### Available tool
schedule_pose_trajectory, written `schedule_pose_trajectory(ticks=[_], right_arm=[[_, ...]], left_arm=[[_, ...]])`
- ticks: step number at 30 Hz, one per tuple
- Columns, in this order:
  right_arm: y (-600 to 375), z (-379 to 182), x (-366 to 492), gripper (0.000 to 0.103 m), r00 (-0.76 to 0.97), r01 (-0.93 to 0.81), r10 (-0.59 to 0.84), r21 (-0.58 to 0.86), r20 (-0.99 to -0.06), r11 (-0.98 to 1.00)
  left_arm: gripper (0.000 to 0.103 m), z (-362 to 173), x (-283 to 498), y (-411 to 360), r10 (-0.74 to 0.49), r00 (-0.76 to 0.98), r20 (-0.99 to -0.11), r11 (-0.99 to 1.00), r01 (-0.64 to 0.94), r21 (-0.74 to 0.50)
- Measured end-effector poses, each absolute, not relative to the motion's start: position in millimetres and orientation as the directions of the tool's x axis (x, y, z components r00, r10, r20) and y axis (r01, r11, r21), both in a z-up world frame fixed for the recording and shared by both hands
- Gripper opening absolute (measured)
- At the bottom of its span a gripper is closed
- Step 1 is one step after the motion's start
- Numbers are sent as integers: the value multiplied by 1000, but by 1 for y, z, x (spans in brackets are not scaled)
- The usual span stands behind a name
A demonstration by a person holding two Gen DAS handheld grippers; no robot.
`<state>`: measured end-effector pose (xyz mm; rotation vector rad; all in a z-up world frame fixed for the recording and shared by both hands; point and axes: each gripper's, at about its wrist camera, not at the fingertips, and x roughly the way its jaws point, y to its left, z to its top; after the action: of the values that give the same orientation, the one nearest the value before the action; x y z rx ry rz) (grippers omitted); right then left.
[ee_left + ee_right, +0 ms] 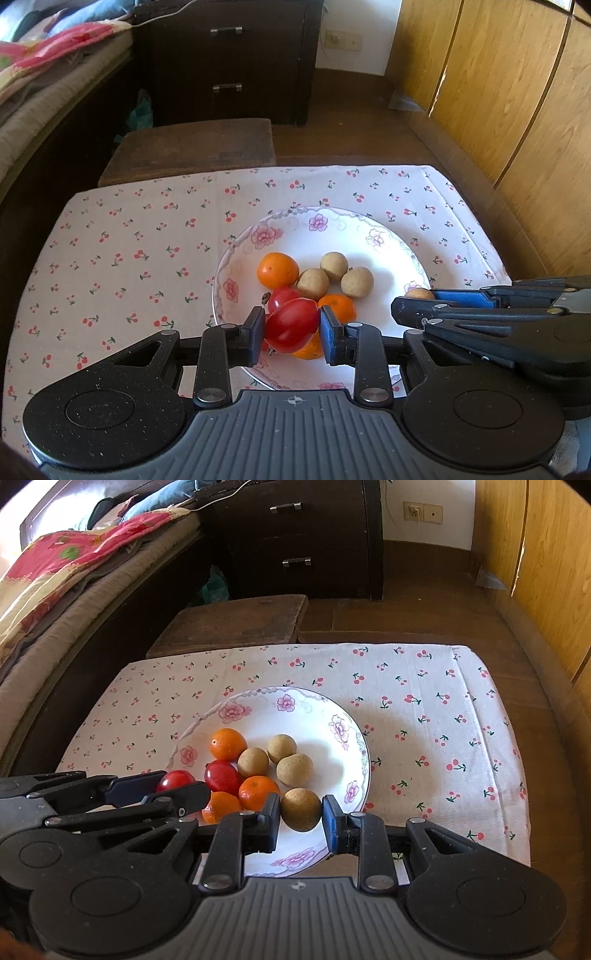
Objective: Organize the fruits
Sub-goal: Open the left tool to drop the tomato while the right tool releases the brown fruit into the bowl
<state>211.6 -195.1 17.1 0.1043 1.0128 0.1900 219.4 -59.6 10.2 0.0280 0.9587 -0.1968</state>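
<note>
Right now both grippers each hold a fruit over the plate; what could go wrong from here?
1. The left gripper pinches a soft red tomato; more squeeze could bruise or split it.
2. The right gripper grips a round longan at its sides; it may slip out and roll.
3. Both grippers crowd the plate, so either could knock the piled oranges on release.

Plate (343,716) looked glazed, glossy ceramic; cloth (424,686) beneath was matt woven fabric. Held tomato (291,325) had smooth shiny skin, the longan (301,809) a dull, rough one. Wardrobe (498,85) showed satin wood grain.
</note>
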Motion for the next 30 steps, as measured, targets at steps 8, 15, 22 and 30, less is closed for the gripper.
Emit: schedule_pose_trajectory(ticks=[8, 15, 22, 30], right_arm=[[-194, 10, 217, 28, 504, -112, 206, 173, -839, 979], [-192, 4, 220, 28, 494, -112, 204, 171, -845, 979], [-194, 0, 223, 28, 490, -103, 205, 177, -848, 979], [-195, -3, 225, 28, 490, -94, 200, 177, -848, 980]], left_arm=[[38, 4, 224, -59, -142, 547, -825, 984, 169, -57], [38, -2, 228, -59, -135, 535, -834, 986, 158, -58], [38, -5, 227, -60, -132, 533, -836, 986, 161, -53], [38, -6, 228, -63, -121, 540, -833, 985, 166, -35]])
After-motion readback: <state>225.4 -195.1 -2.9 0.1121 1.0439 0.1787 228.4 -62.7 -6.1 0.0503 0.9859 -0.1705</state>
